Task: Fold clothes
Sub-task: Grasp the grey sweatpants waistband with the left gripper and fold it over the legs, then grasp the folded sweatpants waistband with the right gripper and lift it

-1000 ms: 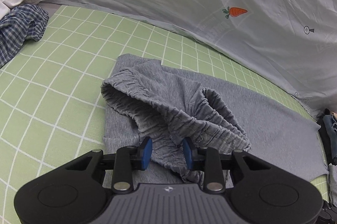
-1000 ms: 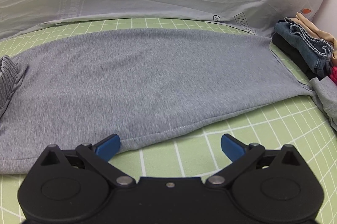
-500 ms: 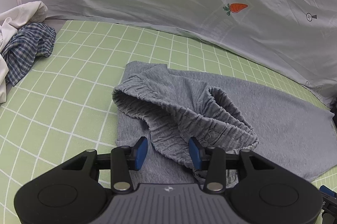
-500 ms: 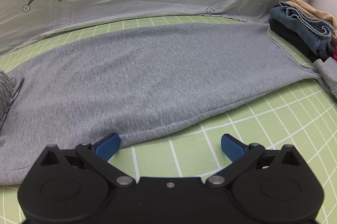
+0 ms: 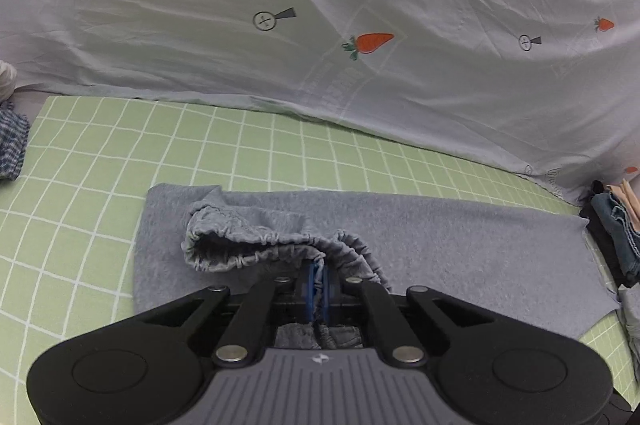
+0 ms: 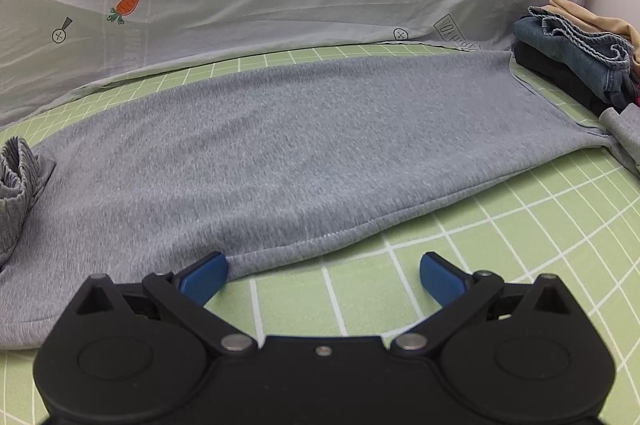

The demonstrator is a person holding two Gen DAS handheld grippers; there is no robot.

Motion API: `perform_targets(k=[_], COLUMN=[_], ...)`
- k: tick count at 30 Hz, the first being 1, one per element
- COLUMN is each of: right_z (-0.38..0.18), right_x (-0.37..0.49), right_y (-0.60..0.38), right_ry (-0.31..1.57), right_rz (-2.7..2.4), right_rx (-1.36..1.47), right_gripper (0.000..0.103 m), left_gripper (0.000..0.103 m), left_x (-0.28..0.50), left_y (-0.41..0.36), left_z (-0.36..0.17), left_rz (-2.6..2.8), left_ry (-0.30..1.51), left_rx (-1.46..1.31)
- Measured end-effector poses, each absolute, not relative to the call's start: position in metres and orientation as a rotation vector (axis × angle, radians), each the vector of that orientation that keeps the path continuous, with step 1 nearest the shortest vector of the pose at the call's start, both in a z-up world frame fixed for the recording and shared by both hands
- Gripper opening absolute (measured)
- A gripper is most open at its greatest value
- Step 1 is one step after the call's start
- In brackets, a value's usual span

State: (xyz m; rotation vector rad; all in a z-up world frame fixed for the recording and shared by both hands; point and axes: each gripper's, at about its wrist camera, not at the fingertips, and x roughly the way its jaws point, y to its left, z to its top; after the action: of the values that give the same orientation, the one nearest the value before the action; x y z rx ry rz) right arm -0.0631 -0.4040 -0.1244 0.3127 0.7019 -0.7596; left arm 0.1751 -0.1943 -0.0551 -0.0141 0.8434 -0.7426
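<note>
Grey sweatpants [image 5: 460, 245] lie lengthwise on a green gridded mat [image 5: 100, 185]. Their gathered elastic waistband [image 5: 248, 245] is bunched up at the left end and lifted. My left gripper [image 5: 318, 279] is shut on the waistband, a fold of grey cloth pinched between its blue pads. In the right wrist view the same sweatpants [image 6: 300, 153] stretch across the mat [image 6: 500, 265], and the waistband [image 6: 16, 177] shows at the far left. My right gripper [image 6: 322, 275] stands open at the near hem of the pant leg; its left pad touches the cloth edge, and only mat lies between the fingers.
A pale sheet with carrot prints [image 5: 360, 25] rises behind the mat. A stack of folded clothes, denim on top [image 6: 576, 53], sits at the right end. A plaid garment [image 5: 12, 145] lies at the far left edge. A second grey piece [image 6: 624, 133] lies beside the stack.
My left gripper has closed on the waistband and lifted it back toward me, raising the view. The right gripper has stayed open near the hem, shifting only slightly.
</note>
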Motion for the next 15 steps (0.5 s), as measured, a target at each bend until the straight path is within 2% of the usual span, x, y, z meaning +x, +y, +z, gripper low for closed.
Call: perform_targets(k=[1,3,4,6,10,15], right_z=[-0.124,-0.123,-0.121,-0.115,-0.089,-0.063], right_x=[-0.063,-0.06,-0.058,-0.054,-0.052,-0.019], right_y=[-0.404,-0.406,-0.407,-0.408,-0.399,-0.391], right_ry=[0.703,0.723,0.743,0.782,0.721,0.661], right_rz=[-0.76,-0.758,-0.764,-0.783,-0.8,-0.647], right_rx=[0.313,0.32,0.32,0.309,0.216,0.29], right_gripper=[0.103,0.103,0.103,0.103,0.103,0.103], left_gripper=[0.008,0.026,0.05,0.074,0.074,0.076], left_x=[0.169,0.157,0.153,0.148,0.147,0.157], left_y=[-0.203,-0.223,-0.231,-0.235,-0.22,-0.182], left_z=[-0.056,-0.06,-0.063,-0.065,-0.063,-0.068], left_rz=[-0.783,-0.863,-0.881,-0.886,-0.849,-0.655], left_ry=[0.829,0.807,0.816,0.823,0.82,0.822], left_rx=[-0.014,0.019,0.044,0.066,0.069,0.142])
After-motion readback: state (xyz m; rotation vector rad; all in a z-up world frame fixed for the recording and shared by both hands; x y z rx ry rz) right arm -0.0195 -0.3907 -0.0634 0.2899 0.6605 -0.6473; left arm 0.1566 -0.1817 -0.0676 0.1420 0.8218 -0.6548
